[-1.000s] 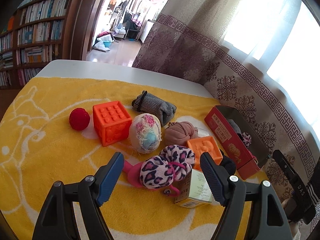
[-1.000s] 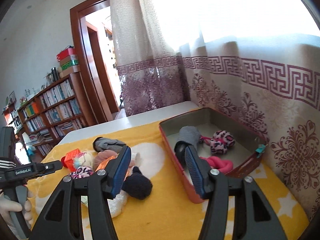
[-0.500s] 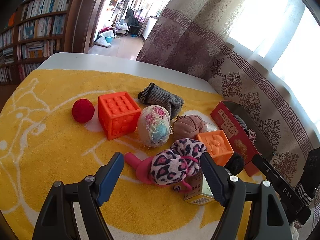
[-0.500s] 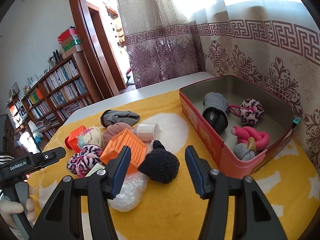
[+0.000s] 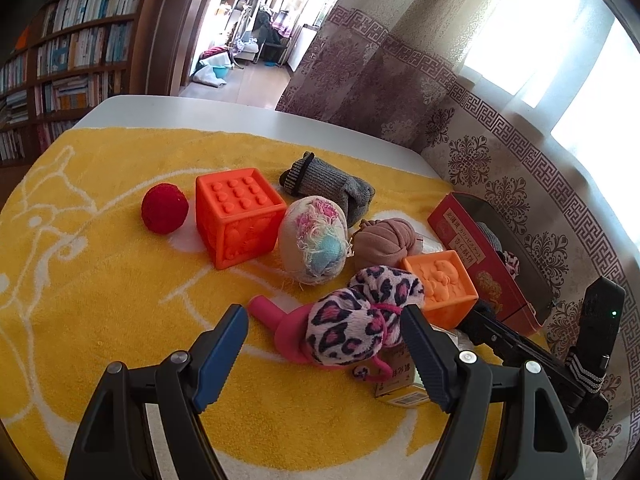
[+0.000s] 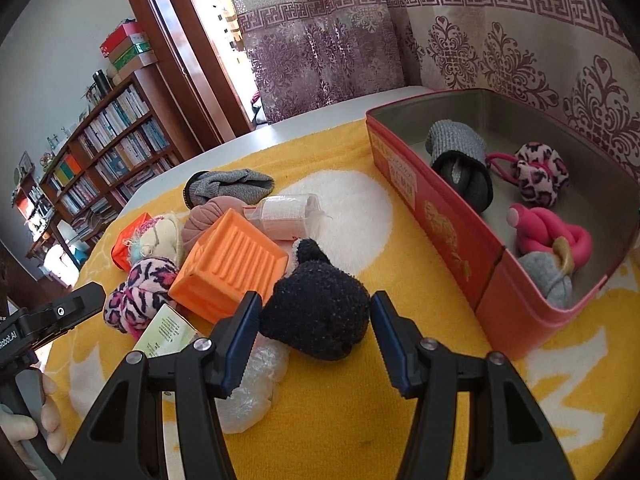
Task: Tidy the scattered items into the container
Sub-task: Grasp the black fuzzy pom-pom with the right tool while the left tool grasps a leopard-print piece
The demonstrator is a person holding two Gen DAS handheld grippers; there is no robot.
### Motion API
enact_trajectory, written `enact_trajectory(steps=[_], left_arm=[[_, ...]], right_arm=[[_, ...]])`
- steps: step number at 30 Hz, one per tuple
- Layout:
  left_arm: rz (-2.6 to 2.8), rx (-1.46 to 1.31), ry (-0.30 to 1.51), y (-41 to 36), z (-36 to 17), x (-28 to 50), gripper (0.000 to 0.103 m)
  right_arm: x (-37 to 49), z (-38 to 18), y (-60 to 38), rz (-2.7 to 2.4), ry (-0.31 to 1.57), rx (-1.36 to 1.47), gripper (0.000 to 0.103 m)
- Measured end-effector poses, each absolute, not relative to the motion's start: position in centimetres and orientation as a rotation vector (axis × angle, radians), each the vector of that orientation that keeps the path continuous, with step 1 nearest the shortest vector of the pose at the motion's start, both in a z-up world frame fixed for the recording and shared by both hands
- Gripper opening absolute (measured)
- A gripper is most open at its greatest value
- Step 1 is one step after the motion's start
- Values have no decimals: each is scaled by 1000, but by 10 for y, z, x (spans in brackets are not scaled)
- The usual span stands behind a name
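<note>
My right gripper (image 6: 314, 330) is open, its jaws on either side of a black fuzzy sock ball (image 6: 318, 310) on the yellow towel. The red tin (image 6: 432, 220) stands to its right and holds a grey sock roll (image 6: 460, 160), a leopard scrunchie (image 6: 540, 172), a pink twisted toy (image 6: 548, 234) and a grey ball (image 6: 550, 278). My left gripper (image 5: 324, 344) is open just in front of a leopard plush bow (image 5: 360, 316) lying on a pink toy (image 5: 280, 320). The tin also shows in the left wrist view (image 5: 480, 260).
On the towel lie a red ball (image 5: 164, 208), a large orange cube (image 5: 236, 216), a pastel rag ball (image 5: 314, 240), a grey sock (image 5: 332, 188), a brown sock ball (image 5: 384, 240), a small orange cube (image 6: 232, 268), a small carton (image 6: 166, 332), a plastic bag (image 6: 252, 392) and a gauze roll (image 6: 286, 216).
My right gripper has come down and forward from beside the tin until its open jaws flank the black sock ball. My left gripper has moved slightly closer to the leopard bow.
</note>
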State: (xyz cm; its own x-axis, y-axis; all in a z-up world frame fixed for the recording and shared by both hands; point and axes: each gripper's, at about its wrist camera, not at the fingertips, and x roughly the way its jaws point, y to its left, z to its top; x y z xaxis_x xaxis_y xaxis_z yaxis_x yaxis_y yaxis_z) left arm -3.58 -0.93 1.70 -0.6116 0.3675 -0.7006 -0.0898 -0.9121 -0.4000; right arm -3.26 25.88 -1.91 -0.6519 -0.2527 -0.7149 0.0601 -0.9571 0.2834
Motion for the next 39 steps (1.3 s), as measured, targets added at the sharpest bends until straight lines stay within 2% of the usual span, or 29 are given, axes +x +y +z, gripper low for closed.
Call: enact_trajectory(steps=[4, 11, 22, 23, 26, 29, 39], left_arm=[[2556, -1232, -456, -4, 15, -36, 80], [2521, -1239, -364, 16, 16, -38, 80], [2539, -1226, -314, 34, 10, -55, 79], [2544, -1215, -307, 35, 9, -56, 67], [2539, -1185, -300, 34, 7, -57, 56], [2539, -1161, -320, 31, 11, -54, 52], [2601, -1041, -411, 9, 44, -41, 52]], right_arm=[[-31, -21, 259, -2682, -345, 1213, 53], [-25, -16, 264, -2683, -394, 1169, 52], [-22, -13, 266, -2661, -435, 1142, 52], [-21, -13, 266, -2662, -435, 1139, 52], [-20, -12, 265, -2670, -424, 1129, 52], [-18, -10, 266, -2688, -421, 1108, 52], [-12, 2, 273, -2756, -442, 998, 52]])
